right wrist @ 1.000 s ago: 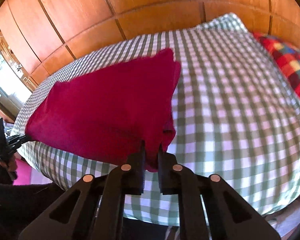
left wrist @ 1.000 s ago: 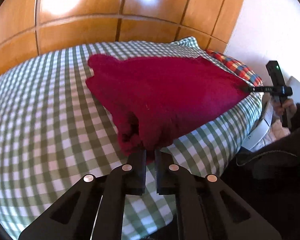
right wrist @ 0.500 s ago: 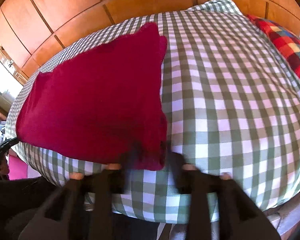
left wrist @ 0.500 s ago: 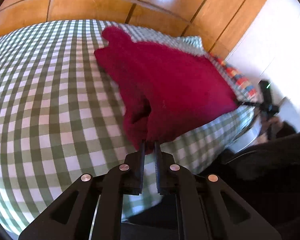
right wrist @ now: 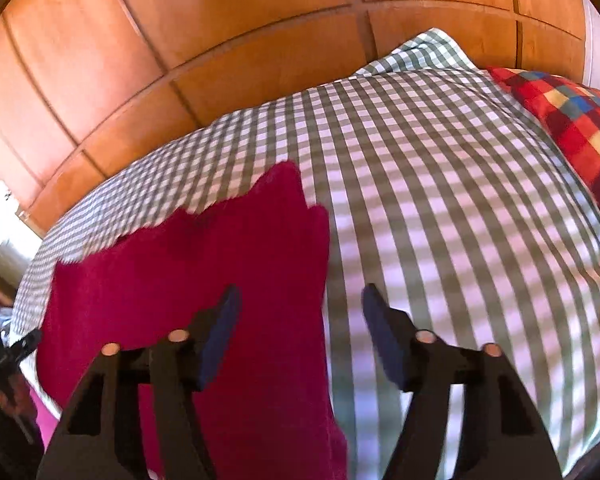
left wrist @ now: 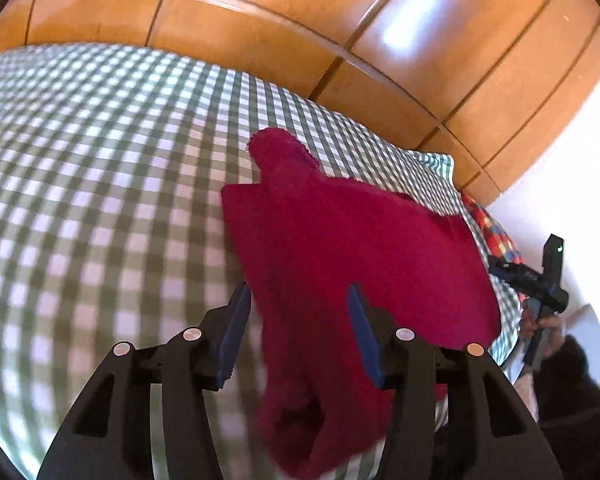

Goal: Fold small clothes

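Observation:
A dark red knit garment (left wrist: 352, 256) lies folded flat on the green checked bed cover (left wrist: 100, 200), and its near end hangs over the bed's edge. My left gripper (left wrist: 298, 320) hovers over that near end. Its jaws are opening; the cloth runs between the blue pads (left wrist: 236, 320) but they do not press on it. In the right wrist view the garment (right wrist: 204, 264) lies left of centre. My right gripper (right wrist: 302, 324) stands open over the garment's right edge, one finger above the cloth and the other above the bed cover (right wrist: 440, 200). Nothing is held.
A wood-panelled wall (left wrist: 340, 32) runs behind the bed. A red multicolour checked pillow (right wrist: 572, 120) sits at the bed's far right. A person's hand (left wrist: 548, 324) holds the other gripper (left wrist: 540, 280) at the bed's right edge, and dark clothing fills the corner below.
Both grippers were shut on the garment's near corners. Both have let go and now stand open, and the garment has settled on the bed. Both views have shifted sideways.

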`<act>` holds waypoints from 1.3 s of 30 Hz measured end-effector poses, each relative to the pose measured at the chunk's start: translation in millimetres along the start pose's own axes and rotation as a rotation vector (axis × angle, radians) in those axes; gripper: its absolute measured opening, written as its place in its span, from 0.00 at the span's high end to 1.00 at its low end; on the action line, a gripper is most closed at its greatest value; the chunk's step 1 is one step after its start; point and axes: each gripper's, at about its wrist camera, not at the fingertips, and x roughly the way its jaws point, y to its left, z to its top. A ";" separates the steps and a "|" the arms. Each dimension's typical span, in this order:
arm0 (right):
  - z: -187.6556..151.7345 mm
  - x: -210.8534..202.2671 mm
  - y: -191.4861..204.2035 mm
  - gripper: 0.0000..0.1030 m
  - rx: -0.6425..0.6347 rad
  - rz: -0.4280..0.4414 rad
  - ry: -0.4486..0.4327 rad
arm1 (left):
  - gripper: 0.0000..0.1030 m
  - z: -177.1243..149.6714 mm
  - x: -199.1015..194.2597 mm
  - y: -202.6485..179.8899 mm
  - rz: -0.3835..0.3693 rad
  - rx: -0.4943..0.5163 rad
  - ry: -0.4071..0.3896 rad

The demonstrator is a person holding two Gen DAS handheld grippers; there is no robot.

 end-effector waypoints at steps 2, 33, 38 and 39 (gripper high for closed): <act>13.0 19.2 5.8 0.46 0.003 -0.013 0.014 | 0.53 4.2 12.2 -2.5 0.004 0.003 0.008; 16.1 31.8 0.3 0.29 0.063 -0.191 -0.127 | 0.92 -5.9 24.2 -75.7 0.439 0.193 -0.147; 8.5 0.5 25.6 0.22 0.007 -0.173 -0.201 | 0.92 -13.7 21.2 -90.6 0.451 0.233 -0.163; 6.0 -5.9 32.6 0.21 -0.007 -0.158 -0.213 | 0.92 -14.9 21.9 -91.7 0.447 0.235 -0.159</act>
